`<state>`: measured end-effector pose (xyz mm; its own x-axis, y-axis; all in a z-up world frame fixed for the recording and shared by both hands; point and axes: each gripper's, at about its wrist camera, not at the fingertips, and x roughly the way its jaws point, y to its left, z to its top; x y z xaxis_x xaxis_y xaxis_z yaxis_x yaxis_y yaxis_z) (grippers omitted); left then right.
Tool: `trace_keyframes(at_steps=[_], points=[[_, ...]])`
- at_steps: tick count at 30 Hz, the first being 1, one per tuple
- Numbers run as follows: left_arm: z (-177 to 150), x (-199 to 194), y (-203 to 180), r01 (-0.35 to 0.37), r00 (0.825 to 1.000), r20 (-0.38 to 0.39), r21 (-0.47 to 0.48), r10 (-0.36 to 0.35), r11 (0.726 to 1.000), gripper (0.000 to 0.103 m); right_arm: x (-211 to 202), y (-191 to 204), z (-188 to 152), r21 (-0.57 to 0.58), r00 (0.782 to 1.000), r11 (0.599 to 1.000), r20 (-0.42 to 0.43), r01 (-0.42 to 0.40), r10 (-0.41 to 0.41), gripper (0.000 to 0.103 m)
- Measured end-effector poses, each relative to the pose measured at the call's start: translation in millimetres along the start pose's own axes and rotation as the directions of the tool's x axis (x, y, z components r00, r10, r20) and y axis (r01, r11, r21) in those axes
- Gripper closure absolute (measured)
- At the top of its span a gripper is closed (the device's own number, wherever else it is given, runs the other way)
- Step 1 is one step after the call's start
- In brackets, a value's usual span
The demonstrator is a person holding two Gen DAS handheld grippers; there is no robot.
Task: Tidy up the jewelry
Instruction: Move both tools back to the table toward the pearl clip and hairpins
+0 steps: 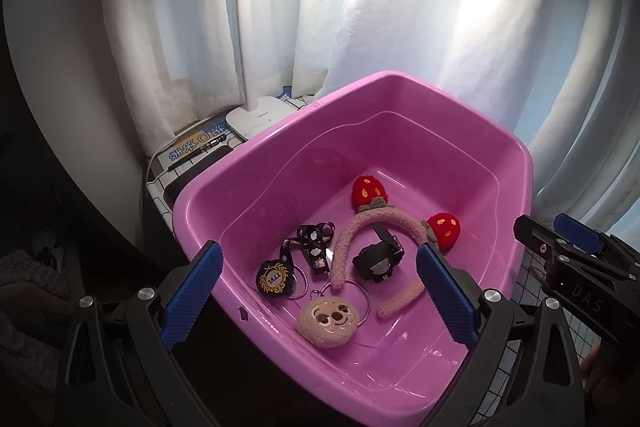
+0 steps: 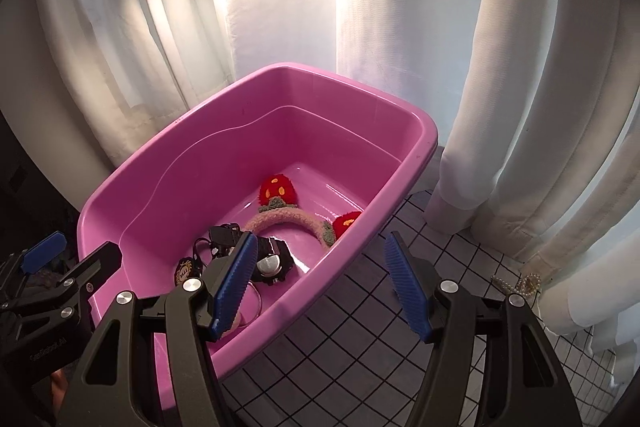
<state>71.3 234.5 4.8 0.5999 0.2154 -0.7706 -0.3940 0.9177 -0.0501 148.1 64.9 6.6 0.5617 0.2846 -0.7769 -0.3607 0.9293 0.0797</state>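
Observation:
A pink plastic tub (image 1: 516, 163) (image 2: 420, 131) holds a fuzzy pink headband with two red strawberries (image 1: 384, 223) (image 2: 280, 217), a black watch (image 1: 378, 255) (image 2: 272, 261), a black lanyard with a round badge (image 1: 274, 277) (image 2: 185, 271), and a round plush face keyring (image 1: 326, 321). My left gripper (image 1: 320, 295) is open and empty above the tub's near rim. My right gripper (image 2: 320, 279) is open and empty over the tub's right rim. A pearl piece (image 2: 520, 283) lies on the checked cloth by the curtain.
A white desk lamp (image 1: 256, 115) stands behind the tub on the left, beside a blue printed sheet (image 1: 192, 147) and dark flat items. White curtains (image 2: 520, 107) hang behind and to the right. A checked tablecloth (image 2: 360, 327) covers the table right of the tub.

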Motion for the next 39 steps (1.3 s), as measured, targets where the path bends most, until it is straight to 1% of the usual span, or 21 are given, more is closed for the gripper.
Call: trace_keyframes(at_steps=[4,12,19,31,39], points=[[-4,-6,-10,0.013,1.0,0.003,0.019,-0.014,1.0,0.007,-12,-12,-8,0.031,1.0,1.0,0.01,0.003,-0.004,0.04],[-8,-20,-37,0.052,0.998,0.018,0.056,-0.053,0.997,0.007,-37,-41,-22,0.076,0.999,0.996,0.036,0.034,-0.037,0.04],[-11,-29,-64,0.103,0.994,0.019,0.097,-0.105,0.99,0.007,-55,-74,-40,0.124,0.996,0.989,0.048,0.074,-0.081,0.04],[-22,-45,-124,0.169,0.984,0.025,0.189,-0.177,0.967,0.007,-86,-128,-70,0.227,0.986,0.964,0.057,0.142,-0.159,0.04],[-35,-45,-161,0.202,0.978,0.009,0.249,-0.21,0.947,0.007,-102,-167,-92,0.287,0.977,0.94,0.054,0.183,-0.207,0.04]])
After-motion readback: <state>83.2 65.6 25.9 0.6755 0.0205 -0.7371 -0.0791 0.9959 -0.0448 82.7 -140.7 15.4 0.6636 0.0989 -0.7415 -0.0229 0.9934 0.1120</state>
